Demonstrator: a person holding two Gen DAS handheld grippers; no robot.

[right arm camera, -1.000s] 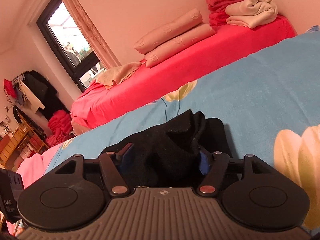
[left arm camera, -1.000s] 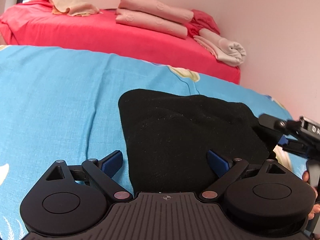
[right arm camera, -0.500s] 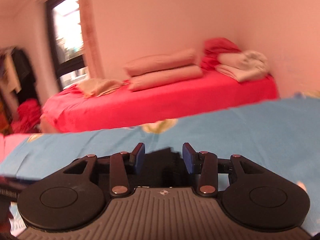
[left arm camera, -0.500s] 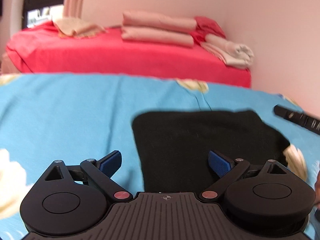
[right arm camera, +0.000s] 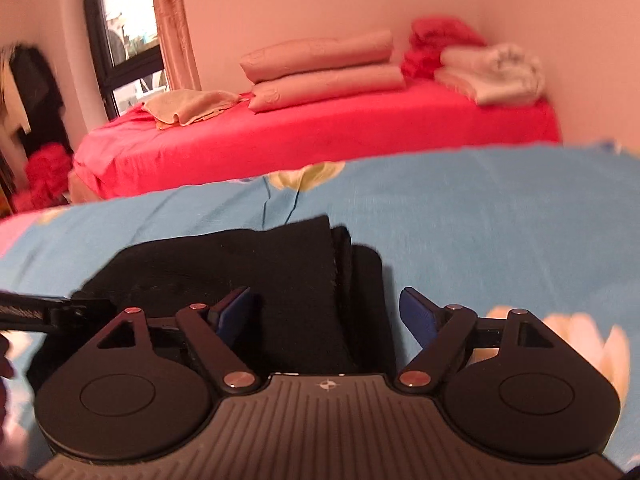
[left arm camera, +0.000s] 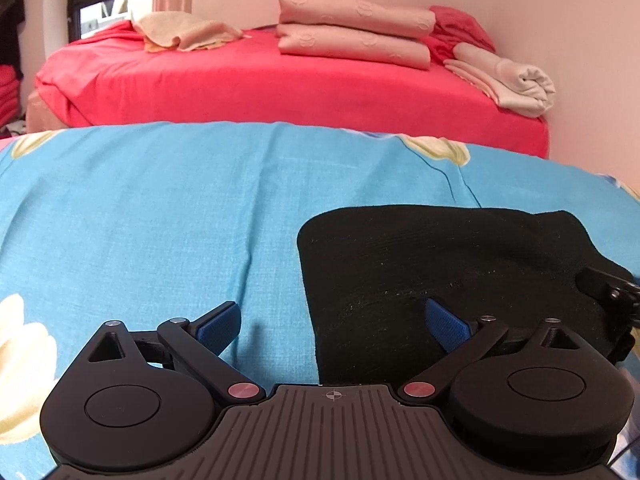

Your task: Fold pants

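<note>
Left wrist view: the pants lay folded into a compact black rectangle on the blue bedspread, ahead and to the right of my left tool, whose jaws stood wide with nothing between them. Only its right finger was over cloth; the left one was over bare sheet. The bundle's long axis ran left to right across that view. My right tool sat directly over the pants, jaws also wide and empty, stacked fold edges visible between the fingers. I judged the right one nearer. Open bedspread on all sides; the red bed stood well beyond.
</note>
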